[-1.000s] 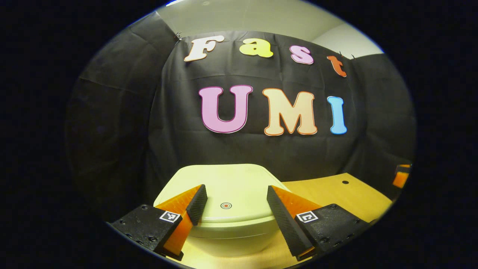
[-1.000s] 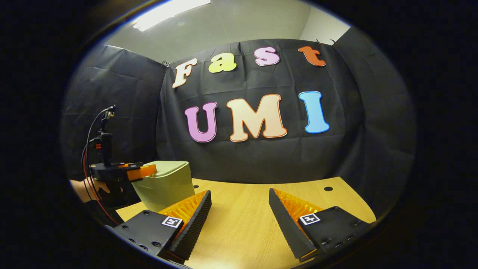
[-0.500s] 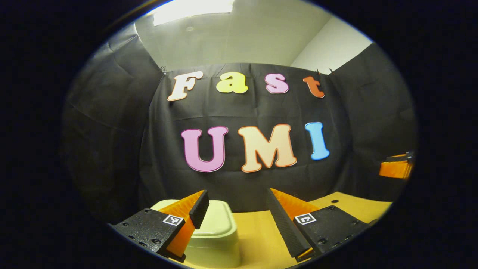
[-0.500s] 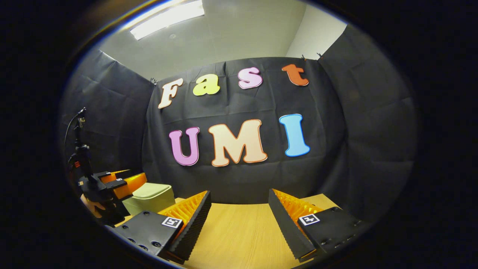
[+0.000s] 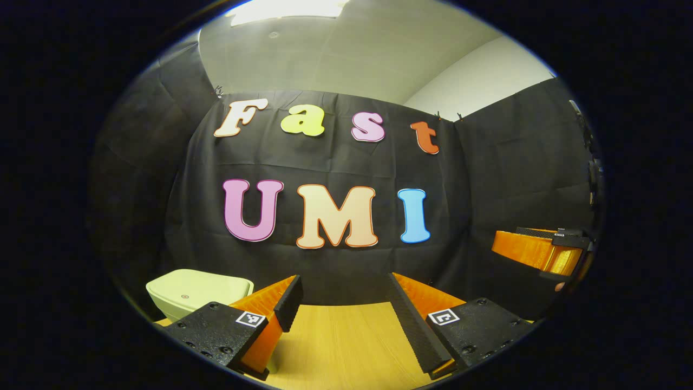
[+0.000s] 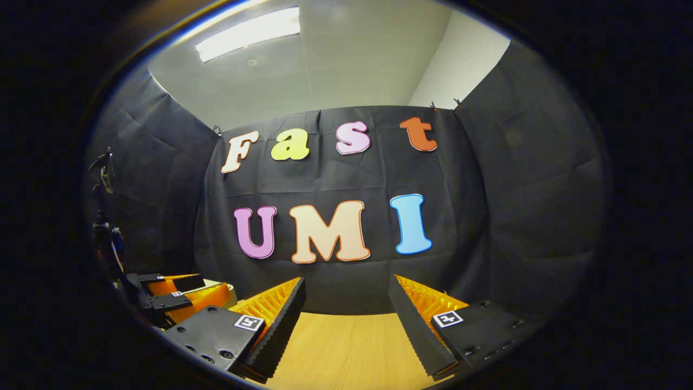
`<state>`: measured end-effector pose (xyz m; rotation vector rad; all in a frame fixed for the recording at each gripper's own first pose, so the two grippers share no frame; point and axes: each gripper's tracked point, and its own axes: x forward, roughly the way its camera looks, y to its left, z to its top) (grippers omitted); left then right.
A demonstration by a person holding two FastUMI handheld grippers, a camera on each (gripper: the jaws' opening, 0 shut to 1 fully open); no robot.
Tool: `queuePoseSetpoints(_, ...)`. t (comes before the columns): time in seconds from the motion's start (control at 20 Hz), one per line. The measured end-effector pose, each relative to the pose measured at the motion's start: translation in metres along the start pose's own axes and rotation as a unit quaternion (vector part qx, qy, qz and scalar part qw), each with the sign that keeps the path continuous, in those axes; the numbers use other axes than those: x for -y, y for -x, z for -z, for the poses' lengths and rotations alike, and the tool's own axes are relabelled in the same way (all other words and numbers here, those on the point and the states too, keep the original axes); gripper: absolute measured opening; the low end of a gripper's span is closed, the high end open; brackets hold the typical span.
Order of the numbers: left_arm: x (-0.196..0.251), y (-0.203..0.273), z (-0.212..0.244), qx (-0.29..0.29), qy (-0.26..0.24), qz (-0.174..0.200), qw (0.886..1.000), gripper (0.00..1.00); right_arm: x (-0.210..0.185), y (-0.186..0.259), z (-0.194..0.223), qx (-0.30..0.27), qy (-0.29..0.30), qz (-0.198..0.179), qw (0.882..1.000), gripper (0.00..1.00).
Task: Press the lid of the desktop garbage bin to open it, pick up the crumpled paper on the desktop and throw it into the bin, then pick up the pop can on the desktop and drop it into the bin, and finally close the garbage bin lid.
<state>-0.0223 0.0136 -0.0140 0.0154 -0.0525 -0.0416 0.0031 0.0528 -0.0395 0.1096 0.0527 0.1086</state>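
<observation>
1. Hovering above the worktop [image 5: 346, 336], the left hand-held gripper [image 5: 341, 303] has its fingers spread wide, holding and touching nothing.
2. The right hand-held gripper [image 6: 346, 309] is likewise wide apart and empty.
3. The garbage bin [image 5: 189, 292] stands at lower left in the left gripper view, lid closed.
4. A second ago the left hand-held gripper sat right over the lid; it has since pulled back and swung right.

No legible text, seemingly.
</observation>
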Motion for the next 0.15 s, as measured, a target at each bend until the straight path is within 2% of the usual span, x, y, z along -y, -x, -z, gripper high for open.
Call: queuePoseSetpoints(0.15, 0.0007, -0.0007, 0.0038, -0.007, 0.015, -0.010, 1.000, 0.93, -0.0030, -0.0003, 0.0004, -0.002, -0.001, -0.010, 1.000, 0.97)
